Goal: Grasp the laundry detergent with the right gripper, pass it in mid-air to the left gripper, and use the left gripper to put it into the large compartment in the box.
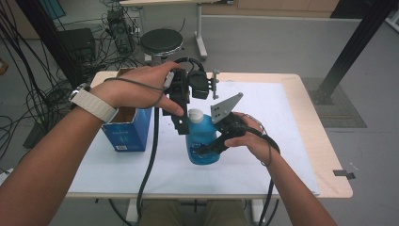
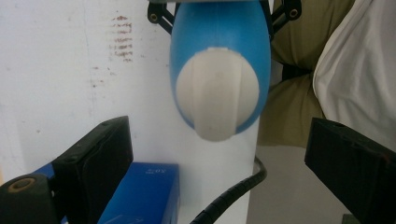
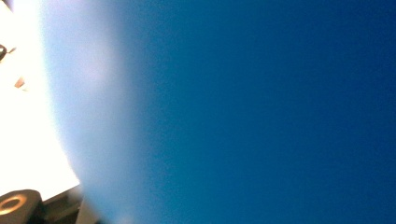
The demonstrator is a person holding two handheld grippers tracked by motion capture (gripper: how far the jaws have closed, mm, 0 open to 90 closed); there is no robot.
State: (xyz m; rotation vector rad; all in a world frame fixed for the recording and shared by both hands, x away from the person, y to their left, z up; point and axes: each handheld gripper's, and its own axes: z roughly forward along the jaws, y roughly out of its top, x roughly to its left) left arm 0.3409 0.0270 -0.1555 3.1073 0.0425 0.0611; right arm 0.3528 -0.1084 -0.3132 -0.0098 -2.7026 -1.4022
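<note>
At frame centre, the right claw (image 1: 207, 149) clamps the blue bottle (image 1: 203, 141) standing on the worktop (image 1: 263, 141); the left claw (image 1: 181, 123) gapes above its white cap (image 2: 217, 93). Off-centre closing could tip it.

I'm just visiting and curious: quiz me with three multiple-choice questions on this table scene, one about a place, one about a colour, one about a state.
1. Where is the blue box?
A. left of the bottle
B. right of the bottle
C. on the stool

2. What colour is the bottle's cap?
A. red
B. white
C. black

3. How do the left gripper jaws stand?
A. clamped on the cap
B. open, apart from the cap
C. shut on the box

Answers: 1 A, the high view shows it left of the blue bottle. 2 B, it shows white. 3 B, the left gripper view shows the jaws wide on either side.
</note>
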